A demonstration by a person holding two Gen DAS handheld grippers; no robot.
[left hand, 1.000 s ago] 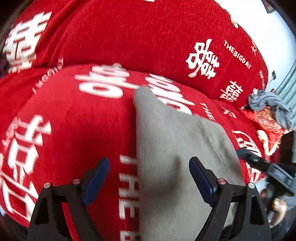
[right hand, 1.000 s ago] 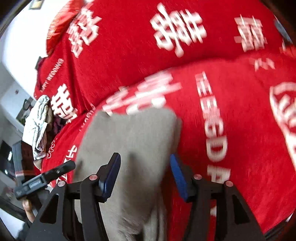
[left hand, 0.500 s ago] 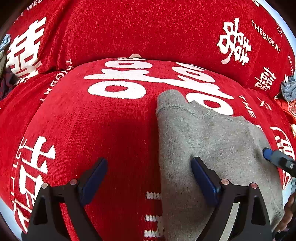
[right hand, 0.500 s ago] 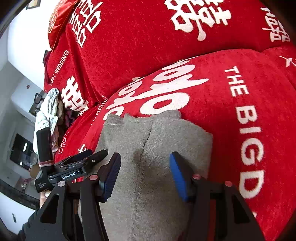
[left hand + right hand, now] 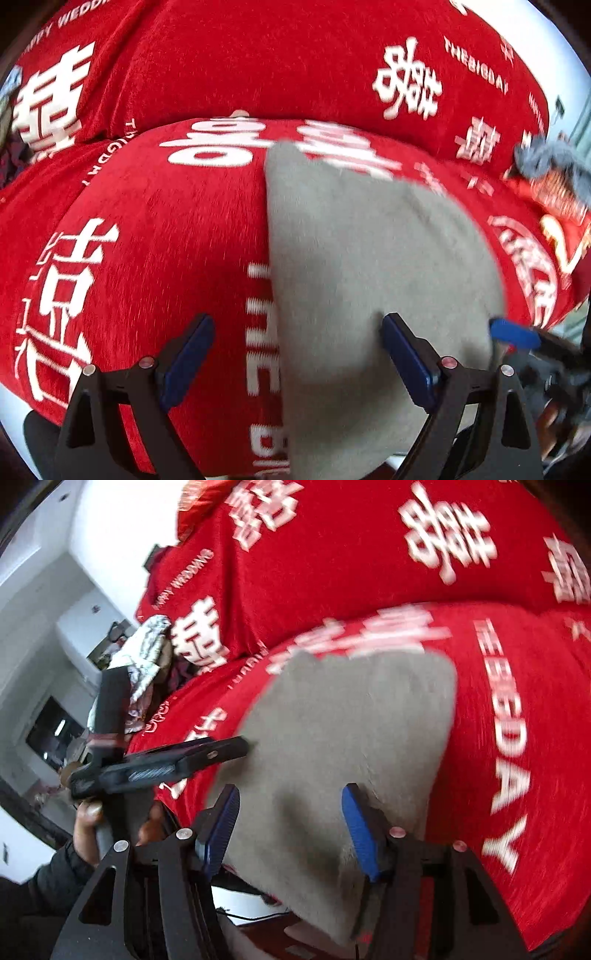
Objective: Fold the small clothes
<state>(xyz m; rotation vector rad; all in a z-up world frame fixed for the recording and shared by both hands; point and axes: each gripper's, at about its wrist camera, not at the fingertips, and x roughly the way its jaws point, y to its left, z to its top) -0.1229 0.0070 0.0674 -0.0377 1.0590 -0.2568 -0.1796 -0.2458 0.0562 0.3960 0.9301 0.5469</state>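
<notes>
We see a grey garment (image 5: pixel 369 280) lying flat on the red seat cushion (image 5: pixel 147 236) of a sofa covered in red cloth with white lettering. Its near end hangs over the cushion's front edge, and its far corner (image 5: pixel 284 155) reaches toward the seam where the seat meets the red backrest (image 5: pixel 258 62).

Our left tool (image 5: pixel 295 358) hangs over the cushion with its jaws spread wide and nothing between them. Its left blue pad (image 5: pixel 188 358) sits over bare red cloth, its right pad (image 5: pixel 406 362) over the grey fabric, so the garment's straight left edge runs between them. Left of that edge the cushion is bare red cloth out to its rounded side.

Our right tool (image 5: pixel 291 827) is likewise released, both pads (image 5: pixel 360 830) over the garment near its front end. Its tip shows in the left view at the garment's right edge. The right edge of the garment (image 5: pixel 447 716) borders bare red cushion with printed letters.

Motion blur softens all outlines. A heap of other clothes (image 5: pixel 147 653) lies well apart at the sofa's end.
</notes>
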